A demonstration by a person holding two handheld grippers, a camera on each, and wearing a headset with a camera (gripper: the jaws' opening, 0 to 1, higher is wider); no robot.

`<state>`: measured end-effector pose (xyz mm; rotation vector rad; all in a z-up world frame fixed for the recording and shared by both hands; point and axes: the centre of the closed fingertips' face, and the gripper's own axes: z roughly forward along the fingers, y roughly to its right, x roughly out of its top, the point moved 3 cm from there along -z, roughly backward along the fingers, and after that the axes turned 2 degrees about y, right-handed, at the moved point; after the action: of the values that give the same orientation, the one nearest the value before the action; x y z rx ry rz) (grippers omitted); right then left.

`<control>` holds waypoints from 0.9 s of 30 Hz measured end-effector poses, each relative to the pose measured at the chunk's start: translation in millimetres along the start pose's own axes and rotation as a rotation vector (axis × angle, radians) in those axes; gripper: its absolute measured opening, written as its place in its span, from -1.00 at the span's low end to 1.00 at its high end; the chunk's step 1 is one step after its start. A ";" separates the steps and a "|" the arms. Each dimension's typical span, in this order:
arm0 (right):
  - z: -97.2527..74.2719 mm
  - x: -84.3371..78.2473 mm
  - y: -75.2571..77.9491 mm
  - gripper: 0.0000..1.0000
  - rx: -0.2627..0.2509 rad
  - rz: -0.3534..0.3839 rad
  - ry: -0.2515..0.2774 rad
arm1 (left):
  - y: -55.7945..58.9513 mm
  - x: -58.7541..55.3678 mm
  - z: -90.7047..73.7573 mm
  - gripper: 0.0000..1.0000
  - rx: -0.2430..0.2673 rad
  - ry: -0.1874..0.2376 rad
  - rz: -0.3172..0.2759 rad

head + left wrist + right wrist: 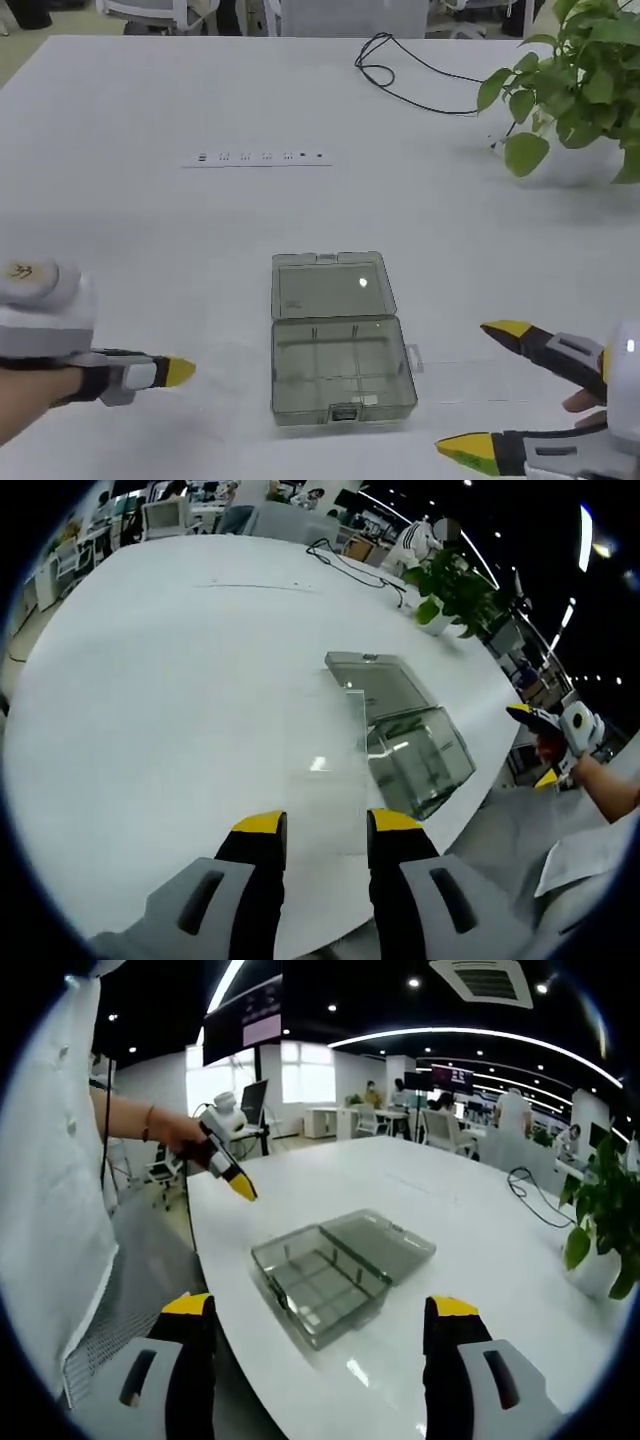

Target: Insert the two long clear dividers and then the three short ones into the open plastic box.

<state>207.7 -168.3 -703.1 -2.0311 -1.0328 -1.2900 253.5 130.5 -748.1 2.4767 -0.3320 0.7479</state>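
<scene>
Head view: an open box sits at the near middle of a white table, its lid laid flat on the far side.
Box: clear, grey-tinted plastic, rectangular with rounded corners, a latch tab on the near wall and thin ridges across the floor.
Table edge: the near edge runs just in front of the box; in the right gripper view the box sits close to that rounded edge.
Open room: bare smooth tabletop lies wide to the left of the box and behind its lid.
Far things: a flat white power strip lies well behind the box, a looped black cable farther back, and a leafy plant back and to the right.
Left gripper: left of the box and apart from it, pointing toward it, with yellow tips on black fingers and its jaws a little apart.
Clear piece: a flat, see-through strip with straight edges reaches from between the left gripper's tips toward the box; whether the jaws grip it cannot be told.
Right gripper: right of the box near the table edge, jaws spread wide and holding nothing.
</scene>
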 end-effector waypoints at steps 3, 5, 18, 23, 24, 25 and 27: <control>1.2 12.3 0.9 0.70 -0.005 0.016 0.032 | 15.7 6.1 -1.8 -0.40 -0.042 0.045 -0.012; 1.8 18.0 1.1 0.66 -0.007 0.024 0.043 | 25.2 9.2 -2.2 -0.40 -0.073 0.070 -0.010; 6.0 66.8 -5.9 0.45 -0.031 0.095 0.145 | 89.8 23.0 -2.4 -0.40 -0.244 0.192 -0.038; 12.6 85.4 -14.0 0.34 -0.027 0.159 0.192 | 110.4 28.9 -3.0 -0.40 -0.293 0.233 -0.037; 13.8 88.1 -15.5 0.30 -0.021 0.181 0.195 | 113.9 29.7 -3.1 -0.40 -0.299 0.239 -0.034; 15.6 90.3 -16.5 0.27 -0.025 0.186 0.183 | 117.9 31.2 -3.1 -0.40 -0.303 0.248 -0.029; 19.6 96.5 -21.8 0.24 -0.026 0.178 0.179 | 125.4 33.9 -3.3 -0.40 -0.322 0.265 -0.022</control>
<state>224.8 -109.7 -622.8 -1.9366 -0.7402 -1.3678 233.2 25.4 -674.4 2.0497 -0.2991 0.9223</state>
